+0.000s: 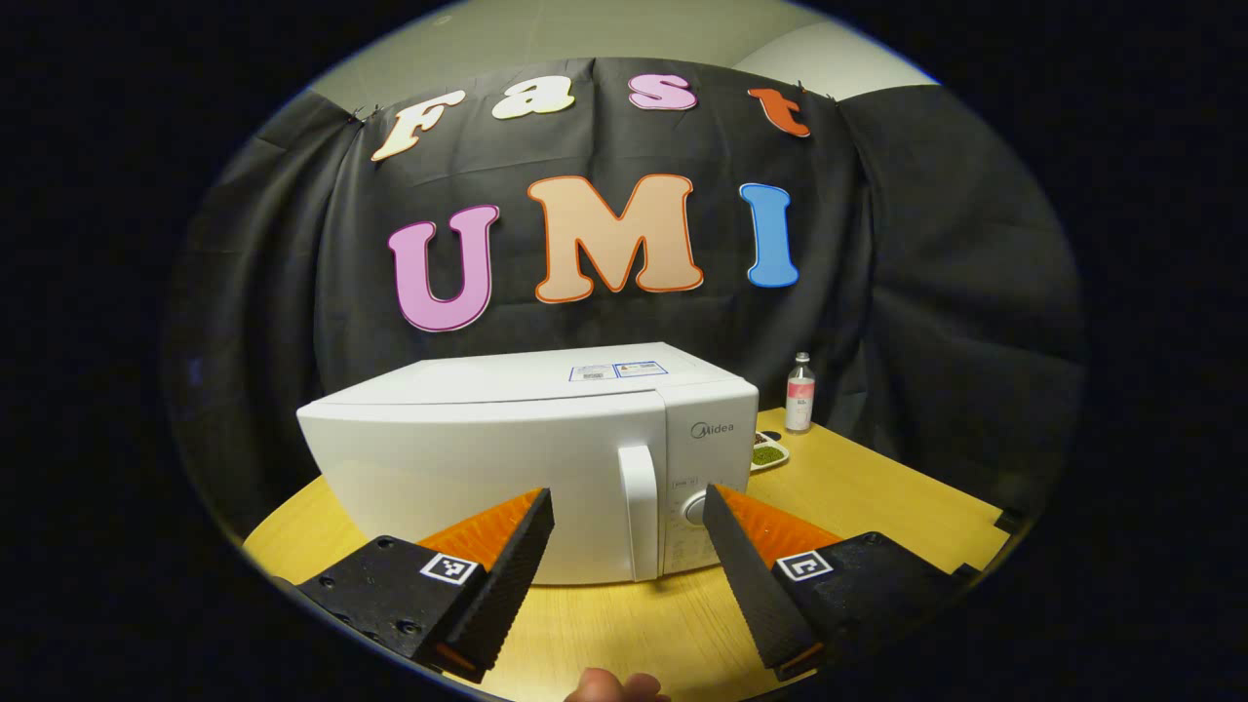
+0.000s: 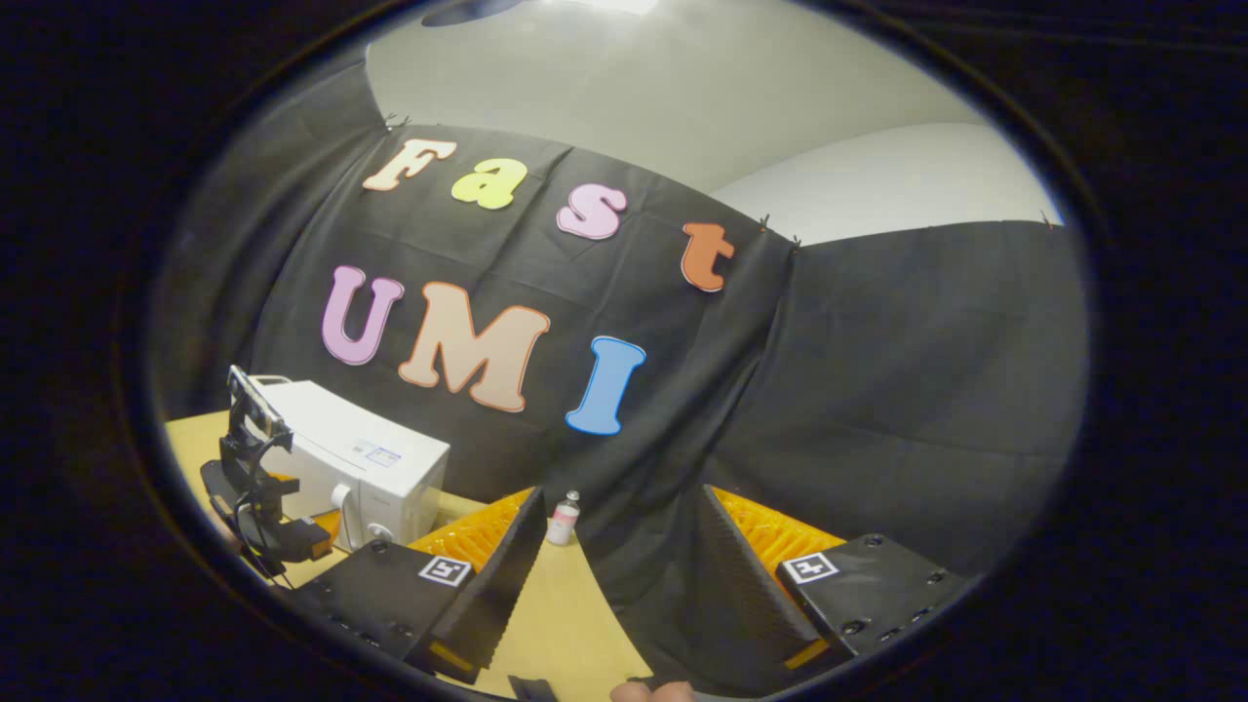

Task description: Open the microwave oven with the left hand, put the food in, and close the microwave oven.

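A white microwave oven (image 1: 507, 458) stands shut on the wooden table (image 1: 858, 487), its vertical door handle (image 1: 639, 512) facing me. My left gripper (image 1: 629, 507) is open just in front of the door, its fingers either side of the handle without touching it. To the right of the oven lies a small white dish of green food (image 1: 768, 453). In the right gripper view my right gripper (image 2: 619, 522) hangs open and empty over the table's right part, with the microwave oven (image 2: 361, 468) and the left gripper (image 2: 258, 512) far off at the left.
A small clear bottle with a pink label (image 1: 799, 393) stands at the back right of the table, also seen as the bottle (image 2: 563, 519) between my right fingers. A fingertip (image 1: 614, 687) shows at the bottom edge. Black cloth walls close the booth behind.
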Demonstrator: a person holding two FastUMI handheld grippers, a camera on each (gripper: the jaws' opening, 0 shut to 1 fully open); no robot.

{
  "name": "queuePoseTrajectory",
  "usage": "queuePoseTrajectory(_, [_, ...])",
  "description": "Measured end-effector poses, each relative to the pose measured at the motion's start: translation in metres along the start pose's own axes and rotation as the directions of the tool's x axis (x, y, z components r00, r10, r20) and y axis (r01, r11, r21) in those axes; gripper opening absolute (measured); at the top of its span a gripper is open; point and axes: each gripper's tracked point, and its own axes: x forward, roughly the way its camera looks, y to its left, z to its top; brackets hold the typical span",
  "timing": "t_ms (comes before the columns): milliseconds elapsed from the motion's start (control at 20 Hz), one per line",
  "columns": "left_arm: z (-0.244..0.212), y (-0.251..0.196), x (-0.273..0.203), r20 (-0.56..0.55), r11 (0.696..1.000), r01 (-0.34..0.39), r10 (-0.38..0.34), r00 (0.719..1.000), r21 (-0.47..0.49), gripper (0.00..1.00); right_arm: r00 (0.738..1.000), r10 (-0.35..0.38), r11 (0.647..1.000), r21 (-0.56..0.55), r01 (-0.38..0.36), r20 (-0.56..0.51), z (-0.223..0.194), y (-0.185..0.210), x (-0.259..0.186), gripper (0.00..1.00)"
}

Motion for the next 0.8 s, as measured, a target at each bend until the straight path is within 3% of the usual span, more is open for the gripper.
queuePoseTrajectory(200, [-0.028, -0.008, 0.027, -0.046, 0.999, 0.005, -0.003, 0.999, 0.035, 0.95, 0.999, -0.047, 0.999, -0.010, 0.047, -0.013, 0.007, -0.023, -0.007, 0.96])
queuePoseTrajectory(350, [-0.048, -0.011, 0.039, -0.084, 1.000, 0.017, -0.016, 0.996, 0.008, 0.95, 0.997, -0.074, 0.997, -0.021, 0.074, -0.027, 0.003, -0.033, -0.007, 0.96])
queuePoseTrajectory(800, [-0.064, 0.001, 0.055, -0.111, 0.999, -0.014, 0.010, 0.994, -0.040, 0.92, 0.998, -0.059, 0.997, -0.052, 0.058, -0.027, 0.003, -0.029, -0.005, 0.97])
